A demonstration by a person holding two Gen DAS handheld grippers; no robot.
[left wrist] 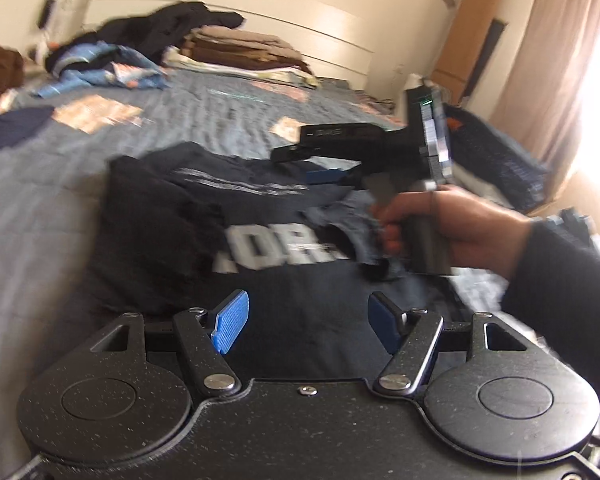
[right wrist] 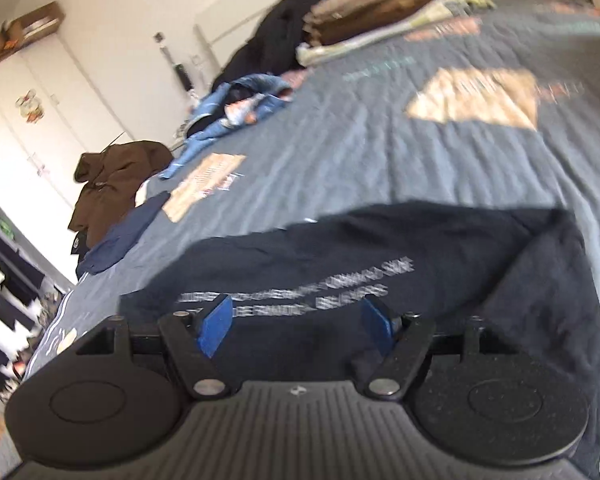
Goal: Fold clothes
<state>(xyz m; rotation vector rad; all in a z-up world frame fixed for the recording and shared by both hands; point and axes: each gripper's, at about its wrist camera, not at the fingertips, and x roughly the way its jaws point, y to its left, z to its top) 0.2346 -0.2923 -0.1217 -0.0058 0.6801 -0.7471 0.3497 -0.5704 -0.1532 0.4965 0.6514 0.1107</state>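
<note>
The left tongs (left wrist: pixel 308 326) are seen spread apart above the dark navy T-shirt (left wrist: pixel 220 240), with nothing gripped between the blue pads (left wrist: pixel 230 326). The right tongs (right wrist: pixel 296 326) are likewise parted and empty, held just over the printed lettering; whether cloth is touched cannot be told. The T-shirt is laid partly folded on the grey-blue bed (right wrist: pixel 380 160).

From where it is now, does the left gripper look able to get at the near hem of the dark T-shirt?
Probably yes. The left gripper hangs with jaws open and empty just over the dark T-shirt on the bed; the right gripper sits farther along, off that path.
</note>
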